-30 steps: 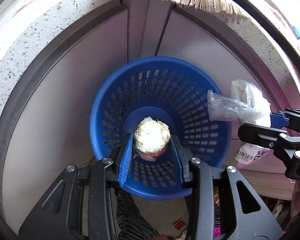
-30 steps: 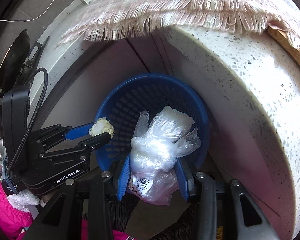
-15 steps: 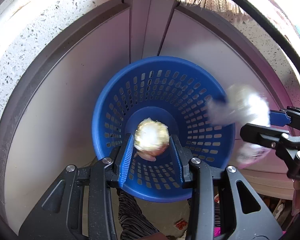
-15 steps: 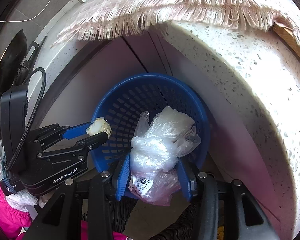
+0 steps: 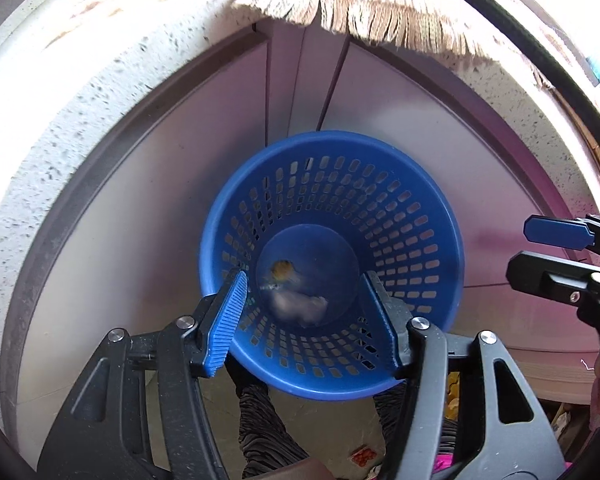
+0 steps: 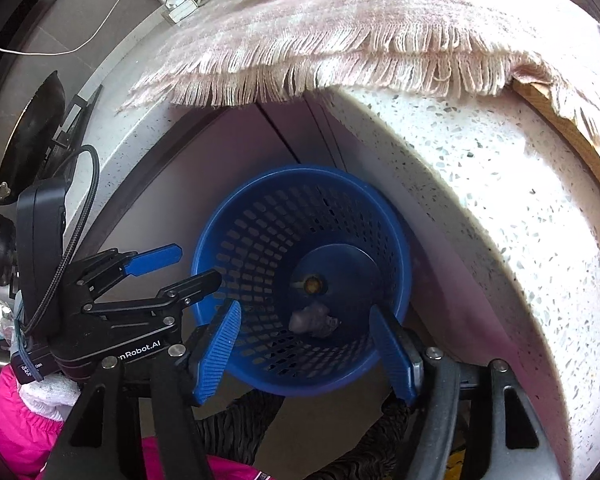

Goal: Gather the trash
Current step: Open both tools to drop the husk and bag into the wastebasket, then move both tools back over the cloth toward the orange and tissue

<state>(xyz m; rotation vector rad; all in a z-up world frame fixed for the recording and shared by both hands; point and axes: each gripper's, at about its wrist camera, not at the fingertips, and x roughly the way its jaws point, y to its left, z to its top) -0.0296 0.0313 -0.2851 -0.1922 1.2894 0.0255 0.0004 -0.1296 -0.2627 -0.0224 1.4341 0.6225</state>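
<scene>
Both tools are matte black linkages with silver screws and ribbed blue pads; the left gripper (image 6: 170, 268) carries a black braided cable (image 6: 82, 216) and white lettering, above a bright pink sleeve (image 6: 16, 420) with white cuff

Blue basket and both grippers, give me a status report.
Left gripper and right gripper open, jaws just opened, nothing between them. Plastic bag and food scrap lie in blue basket. Nothing in the way.
</scene>
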